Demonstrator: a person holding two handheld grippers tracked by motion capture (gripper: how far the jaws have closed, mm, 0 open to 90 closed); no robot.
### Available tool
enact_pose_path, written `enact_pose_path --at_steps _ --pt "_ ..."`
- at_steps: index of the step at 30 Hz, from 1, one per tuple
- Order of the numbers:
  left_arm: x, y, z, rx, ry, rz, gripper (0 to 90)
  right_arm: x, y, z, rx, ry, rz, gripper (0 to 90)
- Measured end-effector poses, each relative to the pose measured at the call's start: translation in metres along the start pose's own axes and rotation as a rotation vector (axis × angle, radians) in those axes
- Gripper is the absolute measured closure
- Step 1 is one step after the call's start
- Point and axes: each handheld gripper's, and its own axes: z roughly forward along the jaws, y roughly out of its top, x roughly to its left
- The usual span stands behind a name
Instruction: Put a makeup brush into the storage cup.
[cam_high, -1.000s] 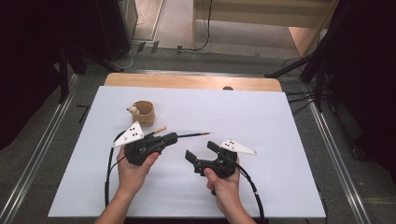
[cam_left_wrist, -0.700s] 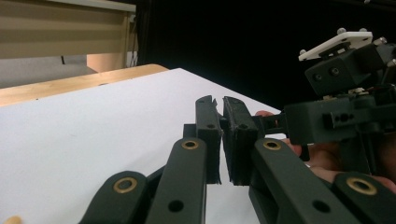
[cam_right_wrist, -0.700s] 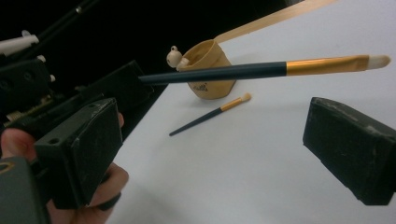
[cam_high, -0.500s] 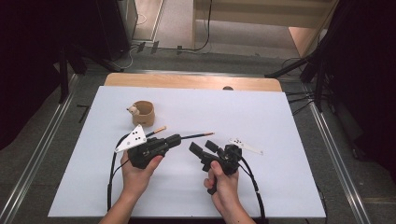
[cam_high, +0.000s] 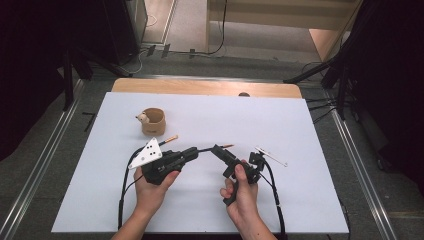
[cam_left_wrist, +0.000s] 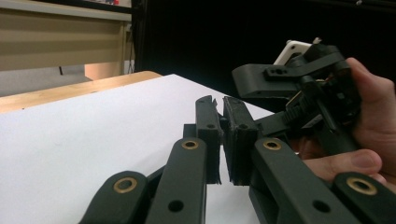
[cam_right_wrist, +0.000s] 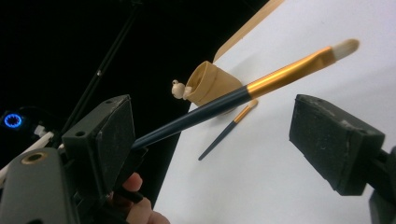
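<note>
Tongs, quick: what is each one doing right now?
Left tongs: shut on the paintbrush.
Right tongs: open, have just been closing, with the paintbrush between them but not gripped.

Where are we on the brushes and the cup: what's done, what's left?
Done: no brush stands in the tan cup yet. In hand: the left tongs are shut on the dark-handled brush; the right tongs are open, jaws just closing around its shaft without pressing it. Left: probably take that brush over and put it in the cup; the second brush lies on the table beside the cup.
</note>
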Motion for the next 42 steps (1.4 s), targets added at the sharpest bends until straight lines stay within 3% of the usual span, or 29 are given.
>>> enact_pose_path --at_steps 9,13,23,32,35,38,40,42 --pt "-0.006 -0.003 0.005 0.006 -0.013 0.007 86.7 -0.007 0.005 0.002 0.004 0.006 0.057 17.3" --pt "-0.009 -0.004 0.006 0.007 -0.018 0.016 86.8 -0.01 0.006 0.003 0.009 -0.014 0.087 21.3" --pt "-0.013 -0.008 0.011 0.019 -0.015 0.027 86.8 -0.014 0.006 0.002 0.003 -0.012 0.129 43.5" --pt "-0.013 -0.009 0.012 0.028 -0.01 0.035 86.8 -0.021 0.005 0.002 0.0 -0.007 0.181 56.5" --pt "-0.012 -0.01 0.012 0.035 -0.012 0.031 86.8 -0.022 0.005 0.002 -0.007 0.0 0.188 59.9" --pt "-0.011 -0.013 0.015 0.072 -0.013 0.008 86.1 -0.022 0.007 0.0 -0.025 0.032 0.184 68.8" --pt "-0.01 -0.016 0.017 0.085 -0.016 -0.003 77.6 -0.021 0.01 -0.004 -0.045 0.06 0.158 82.9" --pt "-0.01 -0.016 0.018 0.093 -0.021 -0.011 67.0 -0.018 0.013 -0.008 -0.069 0.06 0.107 83.7"
